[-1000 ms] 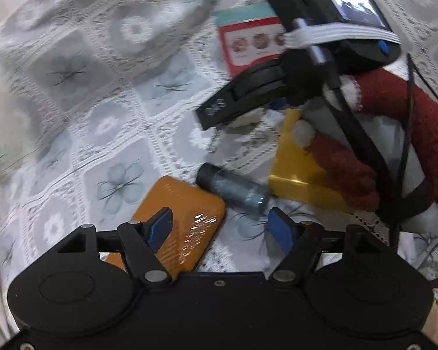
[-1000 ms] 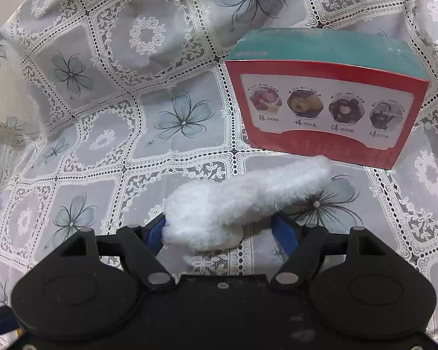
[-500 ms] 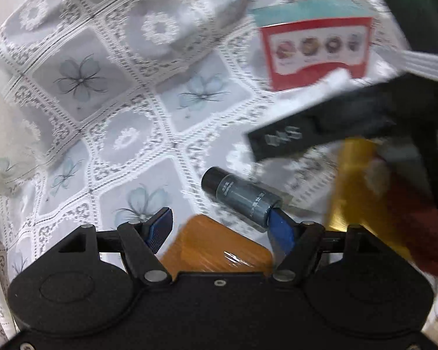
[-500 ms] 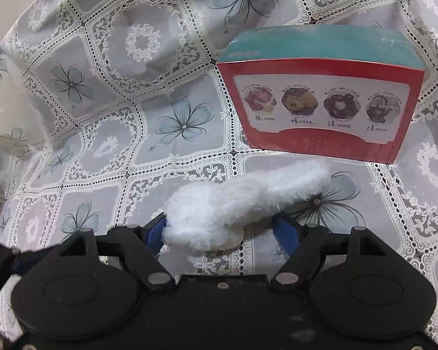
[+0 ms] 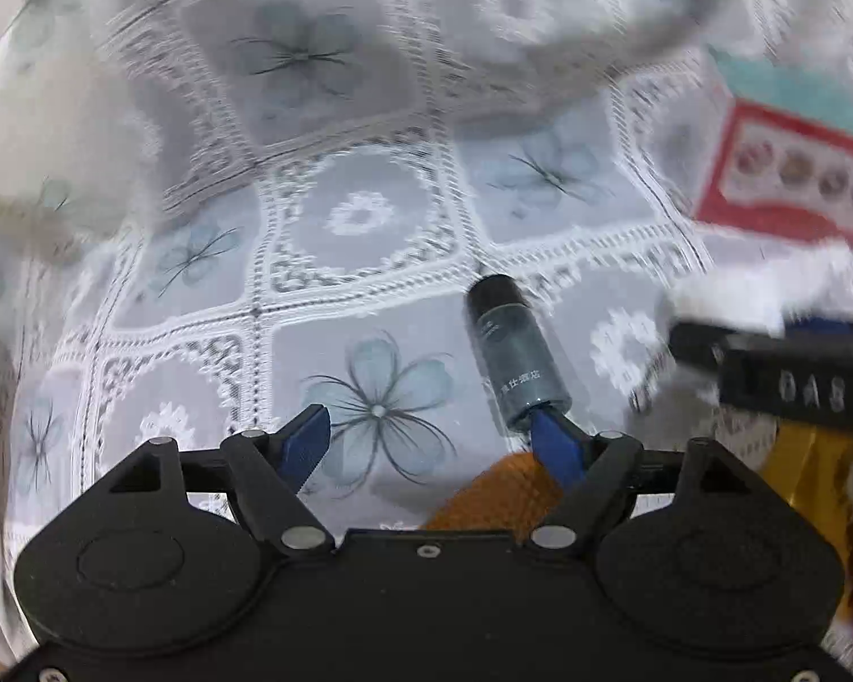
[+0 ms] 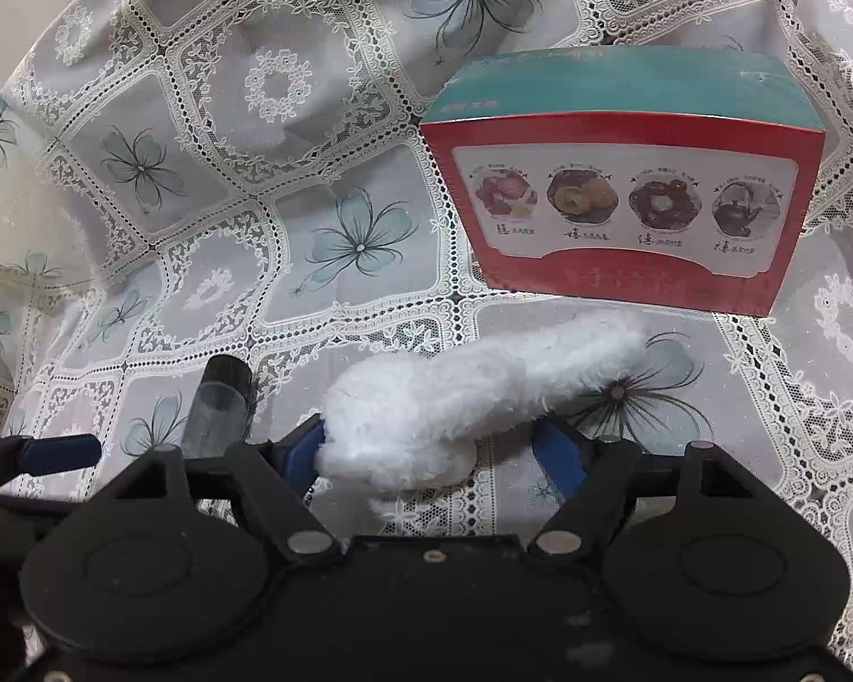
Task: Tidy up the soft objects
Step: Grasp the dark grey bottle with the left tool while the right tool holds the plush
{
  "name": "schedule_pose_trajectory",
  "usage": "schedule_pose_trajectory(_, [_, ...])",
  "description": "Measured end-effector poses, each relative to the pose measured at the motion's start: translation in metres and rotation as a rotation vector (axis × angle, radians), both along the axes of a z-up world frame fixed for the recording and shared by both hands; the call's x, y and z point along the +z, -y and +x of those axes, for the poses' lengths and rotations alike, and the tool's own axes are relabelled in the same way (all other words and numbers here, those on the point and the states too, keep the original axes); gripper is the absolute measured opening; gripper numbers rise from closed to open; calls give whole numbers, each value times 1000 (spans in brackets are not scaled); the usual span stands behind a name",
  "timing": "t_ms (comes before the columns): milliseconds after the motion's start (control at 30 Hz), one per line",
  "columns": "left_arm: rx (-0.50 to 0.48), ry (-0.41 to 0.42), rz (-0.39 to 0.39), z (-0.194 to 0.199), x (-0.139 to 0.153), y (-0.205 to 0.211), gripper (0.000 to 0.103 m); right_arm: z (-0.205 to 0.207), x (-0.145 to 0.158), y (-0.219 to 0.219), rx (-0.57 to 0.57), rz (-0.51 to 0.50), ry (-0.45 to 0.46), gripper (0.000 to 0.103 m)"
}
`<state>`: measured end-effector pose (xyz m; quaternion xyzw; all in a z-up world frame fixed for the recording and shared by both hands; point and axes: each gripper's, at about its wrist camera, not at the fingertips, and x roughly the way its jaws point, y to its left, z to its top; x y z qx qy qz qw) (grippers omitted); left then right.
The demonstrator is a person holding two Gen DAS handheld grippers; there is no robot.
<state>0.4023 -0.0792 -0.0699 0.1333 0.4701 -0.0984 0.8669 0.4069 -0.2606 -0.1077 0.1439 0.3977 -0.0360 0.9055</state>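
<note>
1. The left gripper stands with its jaws apart over the bench's grey lace-patterned floral tablecloth; they have just been opening, and only cloth lies between them.
2. A dark grey cylindrical bottle with a black cap lies on the cloth, its base at the tip of that gripper's right finger; whether they touch I cannot tell.
3. The right gripper has its jaws spread around one end of a white fluffy plush piece, which lies on the cloth; only the left pad appears to touch it.
4. A red-and-teal printed cardboard box stands just beyond the plush.
</note>
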Motion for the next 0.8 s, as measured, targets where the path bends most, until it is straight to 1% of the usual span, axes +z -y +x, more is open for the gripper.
schedule_pose_trajectory(100, [44,-7,-57,4,7,-6,74,0,0,0,-1,0,0,76])
schedule_pose_trajectory(167, [52,-24,-98,7,10,-7,74,0,0,0,-2,0,-1,76])
schedule_pose_trajectory(233, [56,-38,-121,10,10,-5,74,0,0,0,-2,0,-1,76])
schedule_pose_trajectory(333, [68,-33,-124,12,9,1,74,0,0,0,-2,0,-1,76])
schedule_pose_trajectory(400, [96,-33,-131,13,10,0,74,0,0,-1,-1,-1,-2,76])
schedule_pose_trajectory(500, [151,-57,-162,16,11,-5,73,0,0,-1,-2,-1,-2,76])
schedule_pose_trajectory(633, [157,-82,-191,22,14,0,74,0,0,-1,-2,-1,-2,77])
schedule_pose_trajectory(800, [169,-125,-200,33,8,12,75,0,0,-4,1,-16,-6,77])
